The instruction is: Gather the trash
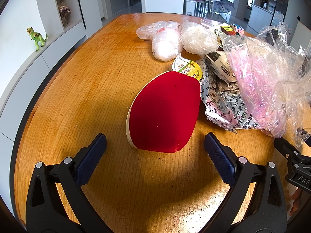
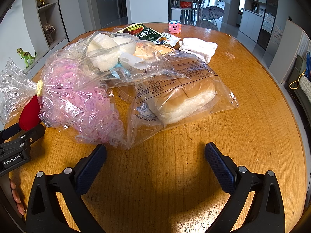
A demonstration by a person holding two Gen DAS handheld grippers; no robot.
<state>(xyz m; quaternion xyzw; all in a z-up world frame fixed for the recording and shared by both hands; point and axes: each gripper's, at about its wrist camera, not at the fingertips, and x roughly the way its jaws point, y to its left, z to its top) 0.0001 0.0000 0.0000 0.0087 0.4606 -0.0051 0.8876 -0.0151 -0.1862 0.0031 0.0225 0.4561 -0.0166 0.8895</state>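
Observation:
My left gripper [image 1: 155,141] is open and empty, low over the wooden table [image 1: 87,89], just short of a red table tennis paddle [image 1: 163,112]. Past the paddle lie a yellow-green foil lid [image 1: 189,68], a crumpled silver wrapper [image 1: 223,101] and two white plastic bags [image 1: 167,42]. A clear bag of pink shreds [image 1: 258,85] lies to its right and shows in the right wrist view [image 2: 81,99]. My right gripper [image 2: 155,151] is open and empty, in front of a bagged bread loaf [image 2: 180,99] and a clear bag with white foam pieces [image 2: 110,56].
Farther back on the table [image 2: 243,97] are a dark snack packet [image 2: 140,30], a small printed packet [image 2: 167,39], a folded white cloth [image 2: 198,47] and a pink cube [image 2: 175,27]. A green toy dinosaur [image 1: 36,37] stands on the side cabinet to the left.

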